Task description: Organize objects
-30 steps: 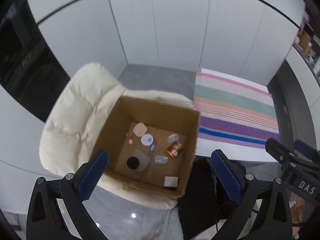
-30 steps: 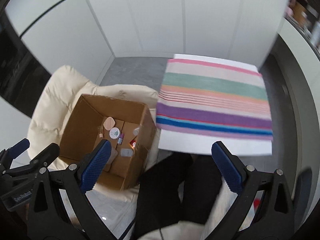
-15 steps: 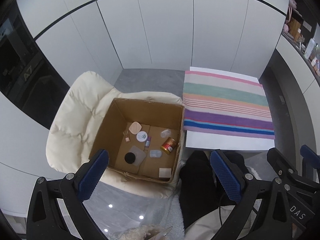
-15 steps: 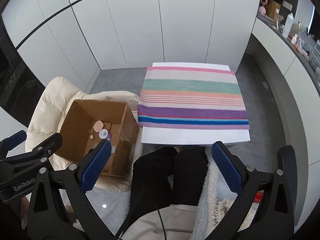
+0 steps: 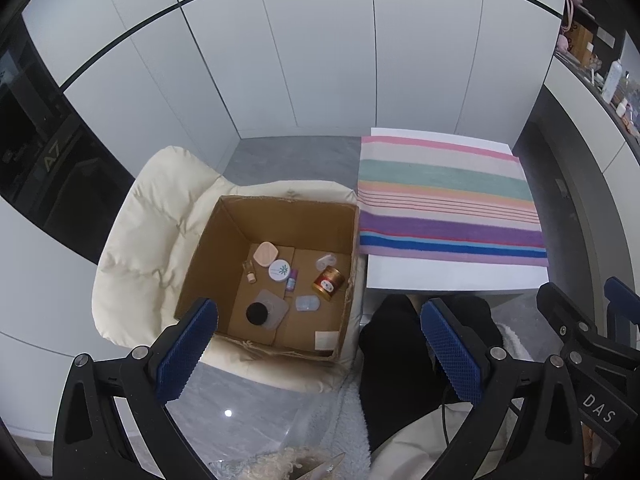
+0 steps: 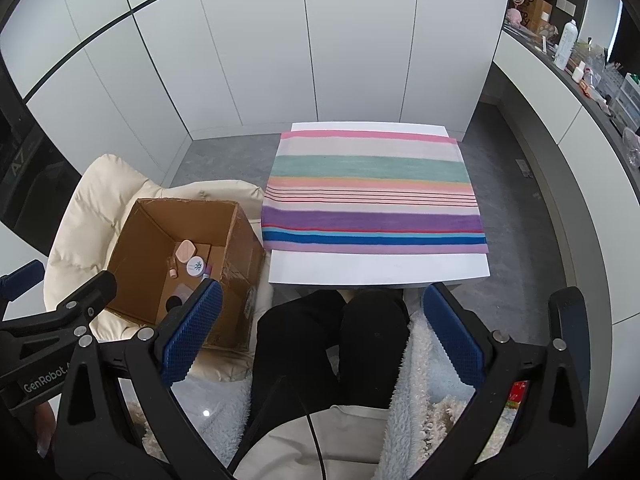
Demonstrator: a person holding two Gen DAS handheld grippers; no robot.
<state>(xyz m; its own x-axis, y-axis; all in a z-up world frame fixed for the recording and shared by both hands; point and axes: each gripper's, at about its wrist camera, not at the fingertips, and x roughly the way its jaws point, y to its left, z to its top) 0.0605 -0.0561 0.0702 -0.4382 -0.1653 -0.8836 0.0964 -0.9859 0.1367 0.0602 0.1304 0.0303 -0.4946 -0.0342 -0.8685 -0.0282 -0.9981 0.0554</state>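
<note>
Cardboard box (image 5: pixel 280 216) open-topped on cream chair (image 5: pixel 152 216), lower left of centre in frame, right wall just beside bench (image 5: pixel 440 280) edge. Striped cloth (image 5: pixel 448 200) covers most of bench, bare white strip along near edge. Red-gold can (image 5: pixel 329 282) lies tipped on box floor, long axis toward upper right. Left gripper (image 5: pixel 316 344) and right gripper (image 6: pixel 320 332) held high, jaws spread, grasping nothing.
</note>
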